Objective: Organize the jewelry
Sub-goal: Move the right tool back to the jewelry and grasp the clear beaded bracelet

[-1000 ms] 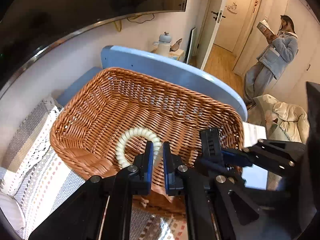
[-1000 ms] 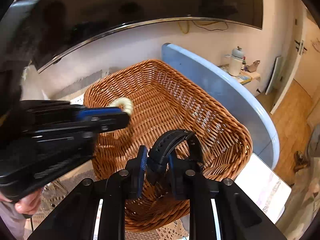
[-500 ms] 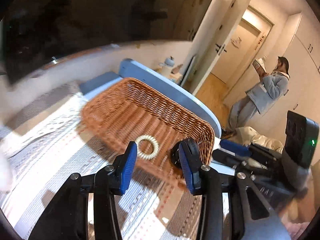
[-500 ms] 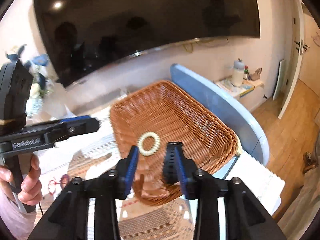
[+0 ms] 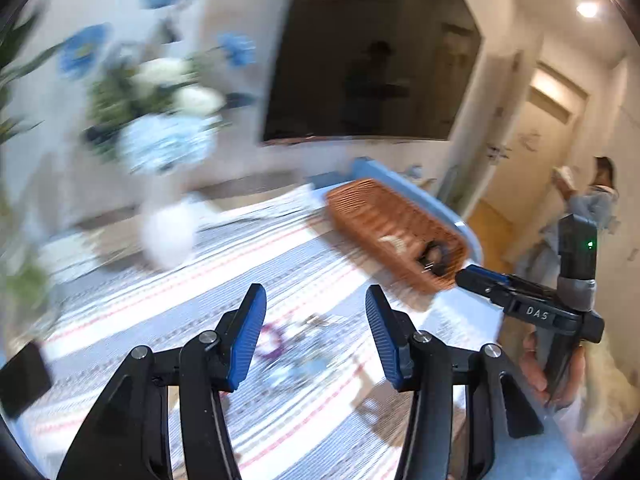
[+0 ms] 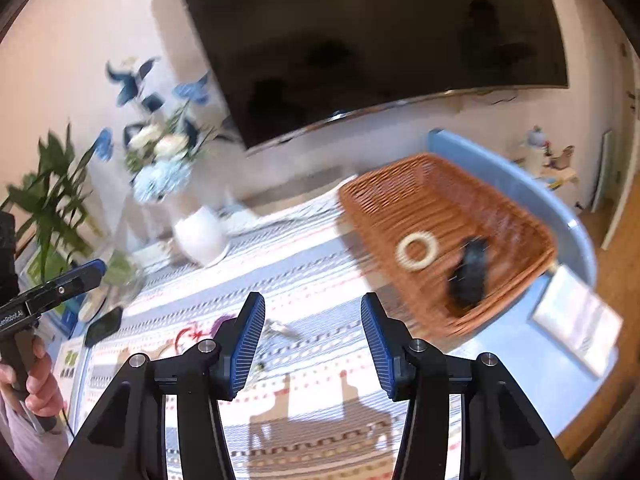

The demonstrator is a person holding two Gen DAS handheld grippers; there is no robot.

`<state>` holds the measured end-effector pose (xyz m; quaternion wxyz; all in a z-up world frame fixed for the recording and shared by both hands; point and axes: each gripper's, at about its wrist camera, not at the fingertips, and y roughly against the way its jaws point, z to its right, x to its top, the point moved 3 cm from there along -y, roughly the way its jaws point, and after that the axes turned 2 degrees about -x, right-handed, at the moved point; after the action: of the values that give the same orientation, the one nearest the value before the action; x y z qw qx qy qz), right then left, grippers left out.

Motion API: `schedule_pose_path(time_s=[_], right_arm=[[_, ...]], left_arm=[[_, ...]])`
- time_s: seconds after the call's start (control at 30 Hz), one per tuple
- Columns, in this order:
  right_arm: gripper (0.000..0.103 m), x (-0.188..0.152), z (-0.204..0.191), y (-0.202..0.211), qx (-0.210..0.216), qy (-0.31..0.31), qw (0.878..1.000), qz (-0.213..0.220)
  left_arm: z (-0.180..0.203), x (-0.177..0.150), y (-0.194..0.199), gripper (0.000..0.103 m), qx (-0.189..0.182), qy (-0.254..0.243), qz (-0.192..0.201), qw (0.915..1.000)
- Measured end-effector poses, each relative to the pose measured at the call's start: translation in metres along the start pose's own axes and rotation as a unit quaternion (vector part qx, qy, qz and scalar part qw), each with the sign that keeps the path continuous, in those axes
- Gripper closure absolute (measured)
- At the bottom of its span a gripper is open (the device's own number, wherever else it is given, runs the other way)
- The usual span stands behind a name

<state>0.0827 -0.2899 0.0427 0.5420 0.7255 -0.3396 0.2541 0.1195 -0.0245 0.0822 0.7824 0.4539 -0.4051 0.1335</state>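
Observation:
A brown wicker basket (image 6: 436,204) stands at the right end of the table, with a cream bead bracelet (image 6: 417,250) and a black watch (image 6: 469,274) lying inside it. In the left wrist view the basket (image 5: 384,220) is far off and blurred. Loose jewelry lies on the patterned cloth: a purple ring of beads (image 5: 270,340), a red piece (image 6: 188,336) and a small silvery piece (image 6: 282,329). My left gripper (image 5: 316,330) hangs above the cloth, its jaws opening with nothing between them. My right gripper (image 6: 313,340) is likewise opening and empty, back from the basket.
A white vase (image 6: 202,236) of blue and white flowers stands at the back, a dark TV (image 6: 380,40) on the wall behind it. A black phone (image 6: 104,326) lies near the left edge beside a green plant (image 6: 52,192). A person (image 5: 592,208) stands reading by the door.
Both grippers let go of their pieces in the basket, opened and pulled back. The left one swung far left over the cloth; the bracelet and watch stay in the basket.

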Motion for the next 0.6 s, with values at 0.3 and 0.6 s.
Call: schedule_pose_path(time_s=[0.3,0.6], right_arm=[[0.051,-0.058,-0.035,-0.075,0.006,0.052,0.998,-0.021],[0.051,-0.07,-0.016,-0.101,0.01,0.014,0.998,-0.052]], left_arm=[[-0.071,-0.076,-0.01,0.051,0.033,0.067,-0.029,0.9967],[-0.103,-0.122,-0.042,0.051,0.053,0.066,-0.097,0.9917]])
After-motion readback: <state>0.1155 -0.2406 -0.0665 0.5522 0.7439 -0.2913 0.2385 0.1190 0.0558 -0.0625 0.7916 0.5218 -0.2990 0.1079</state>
